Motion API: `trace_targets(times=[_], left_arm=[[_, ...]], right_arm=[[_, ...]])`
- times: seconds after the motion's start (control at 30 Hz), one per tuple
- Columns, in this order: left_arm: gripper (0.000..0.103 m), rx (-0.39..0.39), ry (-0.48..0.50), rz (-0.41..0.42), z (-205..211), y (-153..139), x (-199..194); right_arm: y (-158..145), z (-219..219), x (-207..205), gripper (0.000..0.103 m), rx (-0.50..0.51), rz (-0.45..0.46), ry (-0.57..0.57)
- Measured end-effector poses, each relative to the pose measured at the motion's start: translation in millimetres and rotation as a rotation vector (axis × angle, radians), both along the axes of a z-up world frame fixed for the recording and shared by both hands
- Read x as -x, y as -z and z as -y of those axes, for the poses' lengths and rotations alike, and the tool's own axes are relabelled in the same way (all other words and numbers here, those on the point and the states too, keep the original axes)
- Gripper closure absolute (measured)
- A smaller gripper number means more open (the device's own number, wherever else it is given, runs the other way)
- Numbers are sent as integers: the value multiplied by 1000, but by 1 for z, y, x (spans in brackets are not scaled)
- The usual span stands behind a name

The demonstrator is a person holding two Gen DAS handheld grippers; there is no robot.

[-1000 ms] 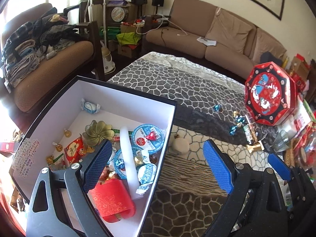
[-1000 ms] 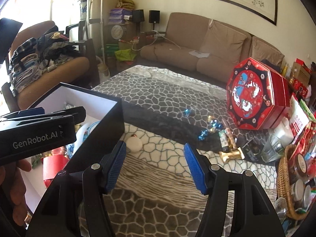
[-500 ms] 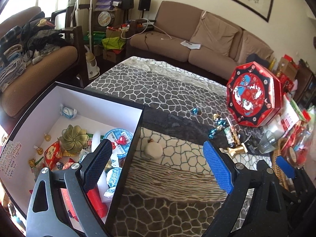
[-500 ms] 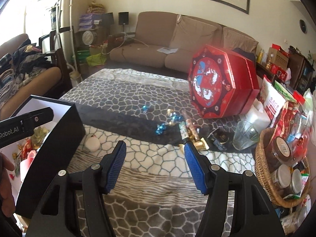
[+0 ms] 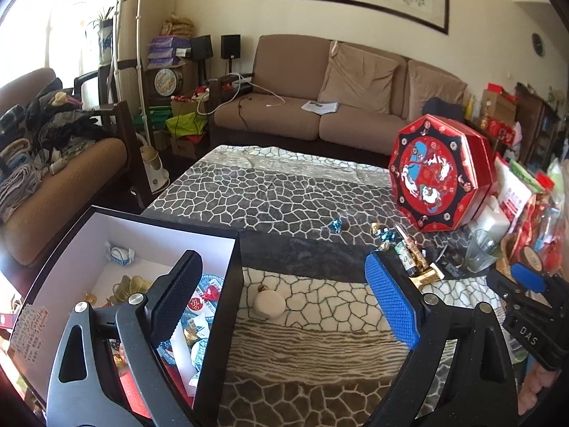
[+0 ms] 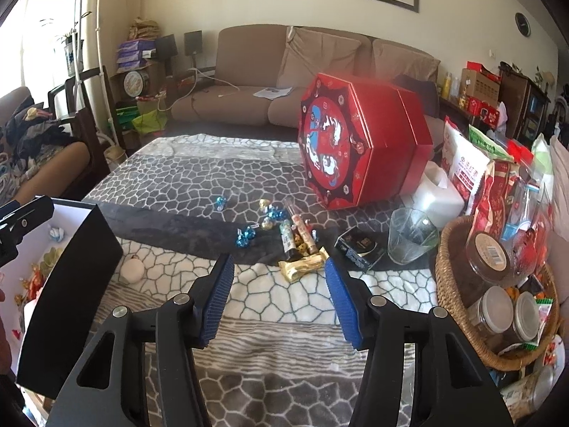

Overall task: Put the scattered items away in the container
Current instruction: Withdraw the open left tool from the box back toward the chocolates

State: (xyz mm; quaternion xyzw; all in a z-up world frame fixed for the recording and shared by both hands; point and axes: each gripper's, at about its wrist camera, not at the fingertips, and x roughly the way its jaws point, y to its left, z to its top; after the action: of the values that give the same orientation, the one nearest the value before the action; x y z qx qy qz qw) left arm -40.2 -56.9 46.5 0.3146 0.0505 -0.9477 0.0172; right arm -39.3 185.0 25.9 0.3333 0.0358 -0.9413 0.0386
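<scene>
The right gripper [image 6: 279, 297] hangs above the cloth [image 6: 284, 306] with its jaws parted and nothing between them; they have just been closing somewhat. Straight ahead of them, just past the fingertips, lies the gold bar [image 6: 303, 267], its long axis running nearly crosswise to the line of the jaws, tilted a little up to the right. Behind it, farther ahead, sit the small bottle [image 6: 287, 240] and a tube [image 6: 302, 229], both lying lengthwise away from the jaws, and the blue candies [image 6: 245, 239] lie ahead and to the left.

The left gripper [image 5: 281, 295] is wide open and empty, its left finger over the box [image 5: 220, 320], its right finger over the cloth. The white ball [image 5: 269, 303] lies between and just ahead of its jaws, close beside the box wall. The sweets cluster is well ahead and right of these jaws.

By my reading the right hand is much the nearer to the cluster and the left to the ball. For the gold bar the jaws as they stand would meet its ends; a roll of the wrist would let them close across its narrow width
</scene>
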Motion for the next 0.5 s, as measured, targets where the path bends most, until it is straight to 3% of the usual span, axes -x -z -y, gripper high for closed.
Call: trace_targets(times=[0.2,0.33,0.5], left_arm=[[12,-89,9,-21,5,1,-1],[12,-77,20,-13,-6,5,1],[12,-110,62,28,-27,17,7]], right_arm=[[-6,-13,2,53,16,-40,6],[-8,-19,10,55,40,-39,-11],[-7,-28,26,66,27,-21,-22]])
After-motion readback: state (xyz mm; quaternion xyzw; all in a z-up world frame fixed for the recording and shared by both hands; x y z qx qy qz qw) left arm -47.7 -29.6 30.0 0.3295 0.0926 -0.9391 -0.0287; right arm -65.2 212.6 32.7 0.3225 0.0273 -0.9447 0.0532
